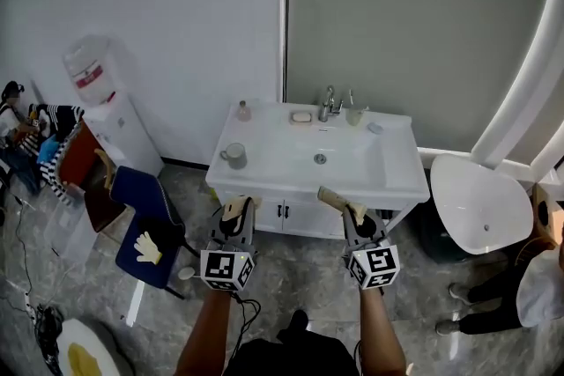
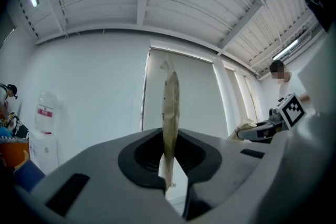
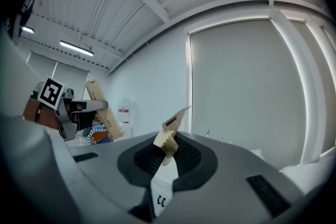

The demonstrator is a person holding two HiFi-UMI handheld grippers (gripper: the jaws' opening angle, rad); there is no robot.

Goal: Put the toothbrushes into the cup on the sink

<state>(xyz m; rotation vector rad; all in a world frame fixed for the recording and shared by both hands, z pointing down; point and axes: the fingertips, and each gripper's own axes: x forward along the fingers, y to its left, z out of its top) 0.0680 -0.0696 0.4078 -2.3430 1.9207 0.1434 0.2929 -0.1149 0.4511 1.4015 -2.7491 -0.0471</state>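
Observation:
Both grippers hang in front of the white sink [image 1: 264, 176], short of its front edge. My left gripper [image 1: 235, 213] is shut on a tan paper-wrapped toothbrush pack [image 1: 234, 208]; in the left gripper view the pack [image 2: 169, 107] stands edge-on between the jaws of that gripper [image 2: 169, 165]. My right gripper [image 1: 351, 214] is shut on a second tan toothbrush pack [image 1: 333, 198], which shows crumpled [image 3: 170, 134] above the right gripper's jaws [image 3: 165, 157]. A grey cup [image 1: 233, 155] stands on the sink's left counter. A pale cup [image 1: 355, 115] sits by the faucet [image 1: 328, 104].
A soap dish [image 1: 301, 116] and a small bottle [image 1: 242, 111] rest at the sink's back. A water dispenser [image 1: 106, 114] and a blue chair [image 1: 145, 224] with a yellow glove stand left. A white basin-shaped fixture [image 1: 480, 198] and a person [image 1: 529, 286] are at the right.

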